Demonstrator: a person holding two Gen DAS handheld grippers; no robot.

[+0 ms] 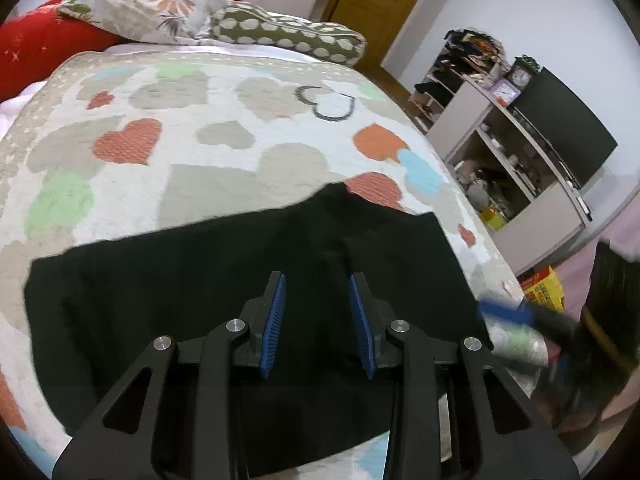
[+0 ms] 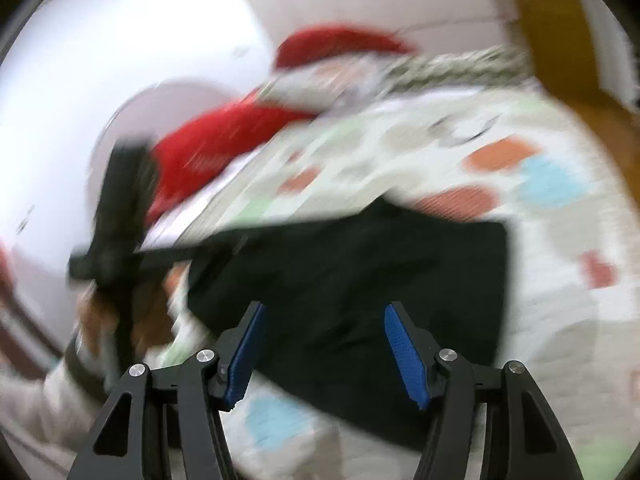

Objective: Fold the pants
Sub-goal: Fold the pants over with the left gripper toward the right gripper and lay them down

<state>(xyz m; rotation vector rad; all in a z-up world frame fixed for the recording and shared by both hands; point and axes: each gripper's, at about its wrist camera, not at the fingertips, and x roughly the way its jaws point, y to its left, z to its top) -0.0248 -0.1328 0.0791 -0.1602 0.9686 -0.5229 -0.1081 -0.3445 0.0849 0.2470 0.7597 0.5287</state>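
Left gripper (image 1: pixel 317 286) hangs above the black pants (image 1: pixel 200 288), blue pads (image 1: pixel 276 320) a modest gap apart with nothing between them. Right gripper (image 2: pixel 324 316) stands wider, jaws well apart, also empty, over the same pants (image 2: pixel 360 280). Pants lie folded into a rough rectangle on the heart-patterned bedspread (image 1: pixel 180 160), near its close edge. Right view is motion-blurred; the left gripper's black body and a hand (image 2: pixel 120 312) show at its left. Pillows (image 1: pixel 160 16) sit at the far end of the bed.
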